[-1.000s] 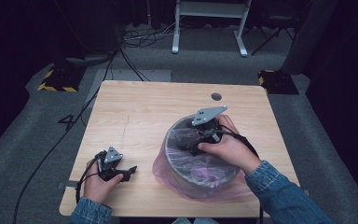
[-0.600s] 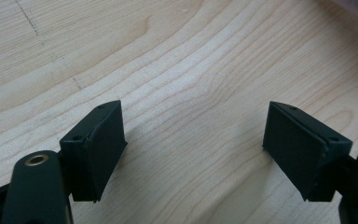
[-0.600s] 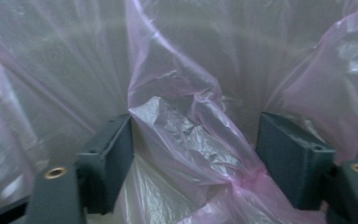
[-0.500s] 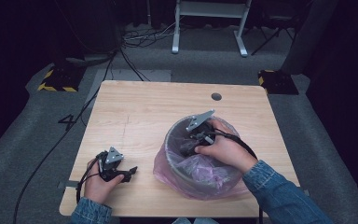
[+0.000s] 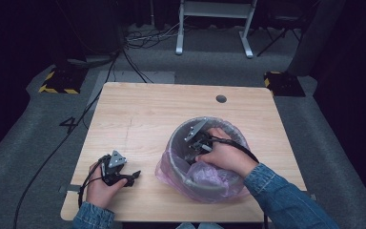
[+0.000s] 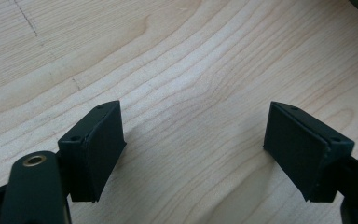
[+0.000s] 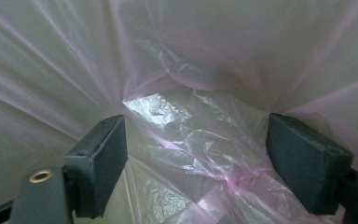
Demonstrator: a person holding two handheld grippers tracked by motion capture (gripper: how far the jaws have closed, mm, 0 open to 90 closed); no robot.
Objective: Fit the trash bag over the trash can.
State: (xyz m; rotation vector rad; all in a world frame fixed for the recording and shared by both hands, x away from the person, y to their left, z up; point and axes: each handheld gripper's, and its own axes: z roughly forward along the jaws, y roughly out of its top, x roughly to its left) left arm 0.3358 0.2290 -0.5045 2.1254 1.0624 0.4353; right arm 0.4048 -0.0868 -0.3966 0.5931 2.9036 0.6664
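Observation:
A round grey bin [image 5: 185, 177] lined with a thin pink plastic bag [image 5: 221, 180] stands on the wooden table [image 5: 143, 114], right of the middle. My right gripper [image 5: 191, 153] points down inside the bin. In the right gripper view its jaws [image 7: 196, 126] stand wide and have just been opening; crumpled pink bag film [image 7: 200, 154] lies loose between them, and the pads do not press it. My left gripper [image 5: 133, 175] rests near the table's front left edge. Its jaws are open over bare wood [image 6: 193, 116].
A small round hole [image 5: 221, 98] sits in the table's far right part. A black cable [image 5: 57, 148] trails off the left edge to the floor. A white stand's legs [image 5: 214, 28] are behind the table.
My right hand has sunk deeper into the lined bin, and the bag has bunched under it. The left hand and its gripper have stayed where they were.

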